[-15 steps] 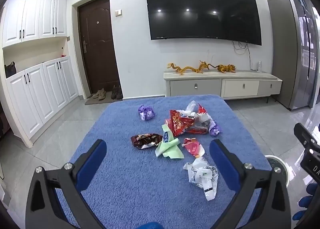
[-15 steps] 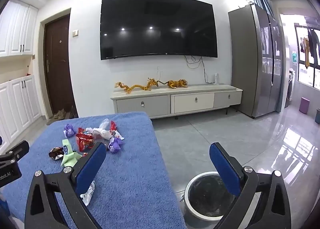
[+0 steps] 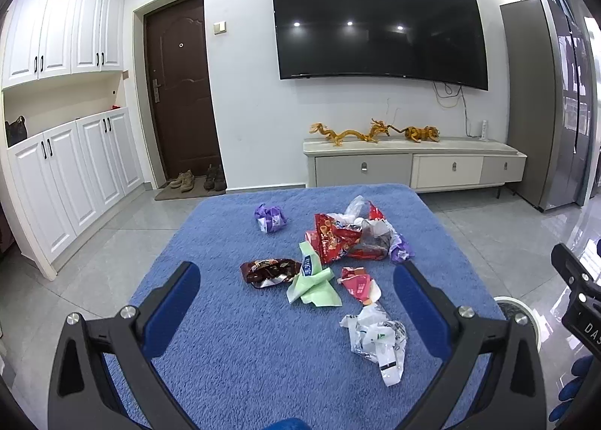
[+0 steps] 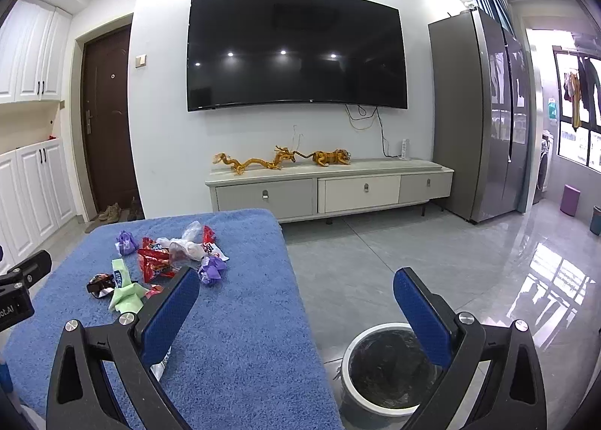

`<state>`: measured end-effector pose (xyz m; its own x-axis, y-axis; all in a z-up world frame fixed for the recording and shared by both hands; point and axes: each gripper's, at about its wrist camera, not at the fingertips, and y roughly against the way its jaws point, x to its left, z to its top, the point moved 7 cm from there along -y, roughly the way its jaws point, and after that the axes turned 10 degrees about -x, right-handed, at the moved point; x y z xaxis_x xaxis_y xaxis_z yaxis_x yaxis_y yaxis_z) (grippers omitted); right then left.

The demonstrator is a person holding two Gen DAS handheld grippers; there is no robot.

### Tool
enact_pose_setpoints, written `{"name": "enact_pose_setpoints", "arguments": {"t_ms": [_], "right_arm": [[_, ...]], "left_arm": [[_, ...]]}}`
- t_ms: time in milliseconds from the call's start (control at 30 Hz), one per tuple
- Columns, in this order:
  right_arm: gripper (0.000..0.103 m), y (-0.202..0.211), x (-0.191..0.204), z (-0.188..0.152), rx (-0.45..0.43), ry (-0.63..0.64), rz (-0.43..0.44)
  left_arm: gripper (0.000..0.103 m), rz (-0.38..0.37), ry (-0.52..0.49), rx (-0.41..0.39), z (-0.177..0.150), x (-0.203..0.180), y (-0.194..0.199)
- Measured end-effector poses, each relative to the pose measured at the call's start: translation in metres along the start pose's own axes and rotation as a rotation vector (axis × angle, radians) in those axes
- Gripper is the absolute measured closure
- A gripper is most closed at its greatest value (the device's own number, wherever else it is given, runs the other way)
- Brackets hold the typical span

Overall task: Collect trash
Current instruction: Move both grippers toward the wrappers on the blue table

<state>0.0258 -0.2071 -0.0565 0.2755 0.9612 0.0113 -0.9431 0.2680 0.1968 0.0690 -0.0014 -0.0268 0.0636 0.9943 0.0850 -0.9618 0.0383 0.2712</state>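
While nothing is gripped yet, you have the whole job ahead of you on the blue fleecy table cover (image 3: 233,366), a soft, napped surface that gives thin film little to slide on. Beside its right edge, on the glossy grey tile, stands the round white bin with a black liner (image 4: 379,373), mouth open and low. Both tools are spread wide and empty: your left gripper (image 3: 296,293) hovers over the near half of the cover, and your right gripper (image 4: 296,296) straddles the table edge with the bin below it. Among the litter, the crumpled red foil snack bag (image 3: 334,238) is the biggest piece, heaped with clear and white plastic at the far right; expect it to be nearly weightless, springy and slick, so pinch a bunched fold, not a flat face. Nearest you lies the crumpled white printed plastic wrapper (image 3: 375,336); it should crush easily between the pads. Next comes the pale green folded paper packet (image 3: 313,285), limp and flat, best taken at its raised crease. Touching it on the left is the dark brown shiny wrapper (image 3: 268,270), and alone at the far left sits the small purple twisted wrapper (image 3: 268,218).
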Motion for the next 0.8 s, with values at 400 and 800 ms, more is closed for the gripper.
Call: {"name": "enact_pose_setpoints", "arguments": {"t_ms": [400, 800], "right_arm": [[0.000, -0.007, 0.001, -0.003, -0.002, 0.009, -0.002], [0.000, -0.030, 0.020, -0.016, 0.047, 0.037, 0.042]], "left_arm": [[0.000, -0.020, -0.004, 0.035, -0.009, 0.004, -0.020], [0.000, 0.016, 0.006, 0.086, -0.019, 0.055, -0.059]]}}
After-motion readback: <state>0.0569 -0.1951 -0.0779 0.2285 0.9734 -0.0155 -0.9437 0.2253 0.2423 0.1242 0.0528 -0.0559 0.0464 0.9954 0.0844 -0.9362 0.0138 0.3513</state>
